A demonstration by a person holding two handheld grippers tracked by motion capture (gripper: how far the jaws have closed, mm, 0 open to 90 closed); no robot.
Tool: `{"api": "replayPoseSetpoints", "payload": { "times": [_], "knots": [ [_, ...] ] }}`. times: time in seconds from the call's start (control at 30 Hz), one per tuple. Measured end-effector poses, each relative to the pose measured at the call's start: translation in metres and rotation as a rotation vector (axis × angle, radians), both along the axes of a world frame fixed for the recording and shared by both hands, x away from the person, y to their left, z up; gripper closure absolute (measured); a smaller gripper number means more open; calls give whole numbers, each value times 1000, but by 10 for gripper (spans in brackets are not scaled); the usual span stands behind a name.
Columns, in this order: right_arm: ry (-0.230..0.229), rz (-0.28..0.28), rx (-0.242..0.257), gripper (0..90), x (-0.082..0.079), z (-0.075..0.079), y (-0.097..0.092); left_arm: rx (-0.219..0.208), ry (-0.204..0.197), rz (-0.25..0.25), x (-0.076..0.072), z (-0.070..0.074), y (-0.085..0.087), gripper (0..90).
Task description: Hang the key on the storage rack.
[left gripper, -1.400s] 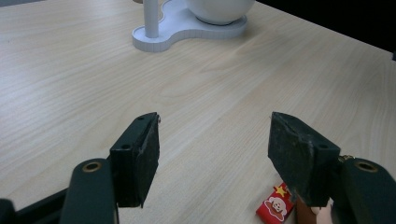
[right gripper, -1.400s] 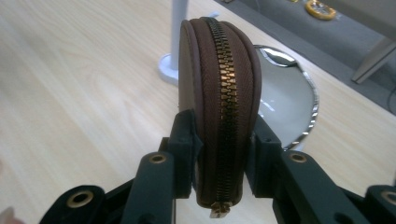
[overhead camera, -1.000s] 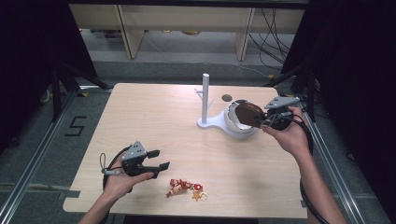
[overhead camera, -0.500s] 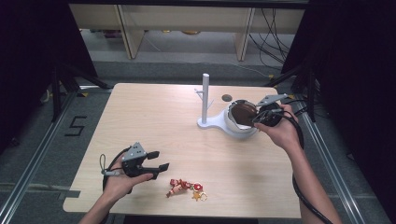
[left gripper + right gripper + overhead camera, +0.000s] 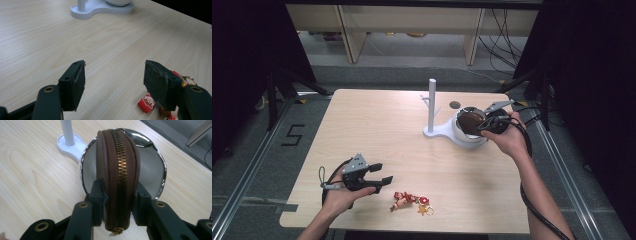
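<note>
On the pale, wood-grained tabletop (image 5: 377, 125), with the white stand (image 5: 432, 131) as landmark, the left tongs (image 5: 379, 173) are lying low well to the near left of the stand, held in the left hand (image 5: 343, 196). Their two black jaws are standing wide apart with only bare wood between them; in the left gripper view the tongs (image 5: 113, 81) are showing rough, matte pads and round brass-coloured rivets.

Just right of those tongs, still well on the near side of the stand, a keychain (image 5: 412, 200) is lying flat: small red rubbery charms, one with a cartoon face (image 5: 147, 103), and a thin metal ring.

The stand is a smooth white plastic piece with an upright round post (image 5: 431, 102) and a flat, curvy base. On the right lobe of that base a round bowl (image 5: 464, 138) is sitting, white inside with a shiny chrome rim (image 5: 160, 162).

Over the bowl, just right of the post, the right tongs (image 5: 119, 203) are clamped on a pouch (image 5: 117, 165), held by the right hand (image 5: 509, 140). The pouch is brown, rounded like a disc and standing on edge, its leathery sides smooth, with a woven brown tape and a brass zip running over its curved edge, the pull hanging at the near end. Whether it is touching the bowl I cannot tell.
</note>
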State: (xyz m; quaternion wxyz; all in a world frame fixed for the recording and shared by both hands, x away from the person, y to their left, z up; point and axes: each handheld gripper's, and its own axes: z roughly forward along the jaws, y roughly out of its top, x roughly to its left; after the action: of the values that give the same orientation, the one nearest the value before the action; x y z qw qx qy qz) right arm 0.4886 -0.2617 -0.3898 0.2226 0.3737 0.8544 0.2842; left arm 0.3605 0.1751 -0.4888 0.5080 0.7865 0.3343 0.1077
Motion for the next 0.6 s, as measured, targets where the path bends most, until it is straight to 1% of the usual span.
{"api": "replayPoseSetpoints", "payload": {
  "times": [0.07,0.13,0.23,0.3,0.37,0.4,0.43,0.47,0.5,0.53,0.57,0.6],
  "knots": [
    [20,-3,0,679,2,-2,1,0,2,0,0,0,0,332],
    [22,-10,3,679,2,-3,1,11,2,7,-1,0,0,332],
    [30,-9,6,678,5,-6,1,4,2,7,-1,-1,-1,332],
    [26,-8,9,677,6,-7,1,-7,6,4,-1,-2,-1,331],
    [26,-7,6,677,7,-8,1,-8,8,3,-1,-2,-1,331],
    [43,-16,13,677,7,-9,1,2,7,6,-1,-2,-1,331],
    [10,-16,29,677,9,-13,1,4,7,6,-1,-2,-1,331],
    [18,-21,23,676,9,-13,1,4,8,6,-1,-2,-1,331],
    [33,-24,29,676,9,-12,1,-1,10,-3,-1,-3,-1,331],
    [33,-10,18,674,10,-12,0,-1,10,-2,-1,-3,0,331],
    [30,-10,15,674,11,-13,0,-6,10,4,-1,-4,-1,331],
    [44,-22,28,673,11,-12,1,3,11,0,-1,-4,0,330]
  ]
}}
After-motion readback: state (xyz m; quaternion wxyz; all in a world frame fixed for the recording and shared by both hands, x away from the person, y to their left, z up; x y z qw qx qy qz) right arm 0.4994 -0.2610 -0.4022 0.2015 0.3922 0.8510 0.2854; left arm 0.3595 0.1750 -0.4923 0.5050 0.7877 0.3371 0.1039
